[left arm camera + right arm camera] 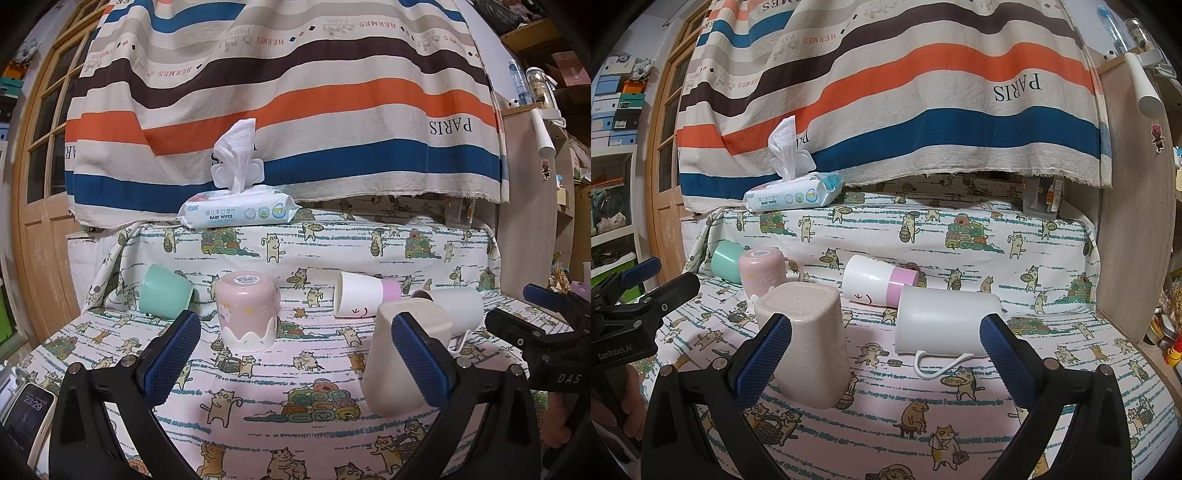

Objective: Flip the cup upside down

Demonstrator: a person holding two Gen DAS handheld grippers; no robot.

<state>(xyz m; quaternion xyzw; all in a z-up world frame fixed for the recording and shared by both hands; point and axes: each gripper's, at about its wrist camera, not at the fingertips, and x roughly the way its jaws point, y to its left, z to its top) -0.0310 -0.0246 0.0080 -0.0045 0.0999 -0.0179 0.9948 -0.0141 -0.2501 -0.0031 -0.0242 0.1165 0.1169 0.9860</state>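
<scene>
Several cups sit on the cat-print cloth. A beige speckled cup (399,365) (807,339) stands upside down close in front. A pink cup (248,309) (760,271) also stands upside down. A mint cup (164,297) (726,260), a white cup with a pink band (364,295) (879,282) and a white mug (458,306) (945,321) with a loop handle lie on their sides. My left gripper (295,354) is open and empty, with the beige cup behind its right finger. My right gripper (886,354) is open and empty, facing the white mug.
A pack of baby wipes (236,212) (792,195) lies on the raised shelf behind, under a striped hanging cloth (295,92). A phone (27,410) lies at the left table edge. A wooden panel (1134,221) stands at the right, a door (44,147) at the left.
</scene>
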